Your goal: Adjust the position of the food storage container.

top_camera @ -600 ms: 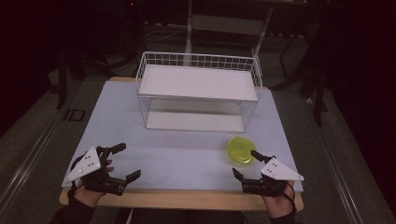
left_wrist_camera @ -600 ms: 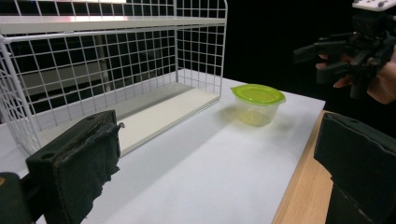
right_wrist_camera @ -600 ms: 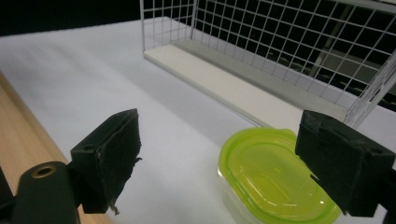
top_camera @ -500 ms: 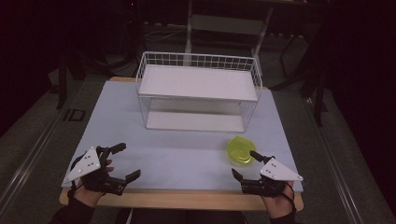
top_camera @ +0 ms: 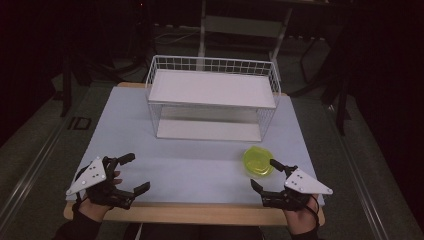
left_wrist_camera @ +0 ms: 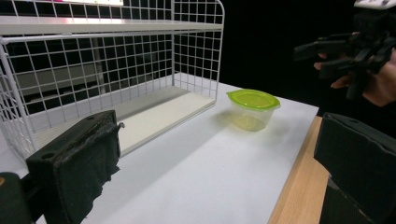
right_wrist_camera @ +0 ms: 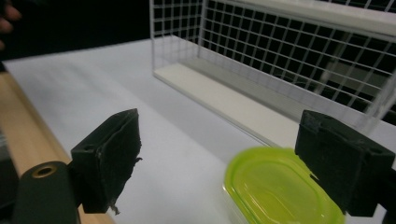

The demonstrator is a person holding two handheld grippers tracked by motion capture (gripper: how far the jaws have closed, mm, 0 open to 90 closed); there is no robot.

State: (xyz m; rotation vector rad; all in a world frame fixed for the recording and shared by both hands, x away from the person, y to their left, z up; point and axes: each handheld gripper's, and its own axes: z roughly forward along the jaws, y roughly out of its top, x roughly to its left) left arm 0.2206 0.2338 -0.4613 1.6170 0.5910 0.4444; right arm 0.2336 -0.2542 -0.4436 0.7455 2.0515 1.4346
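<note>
Both claws, left claw (top_camera: 131, 172) and right claw (top_camera: 264, 174), are spread, the right beside the clear plastic tub with a lime-green lid (top_camera: 258, 161) on the desk (top_camera: 190, 165).

Ahead of my tongs stands a white wire rack (top_camera: 212, 102) with two white shelves, one on top and one at the bottom, on the pale table cover (top_camera: 125, 130). Under my tongs runs the wooden table edge (top_camera: 195, 214). Beyond the rack I see maybe a metal frame (top_camera: 245, 25), it is too dark.
</note>
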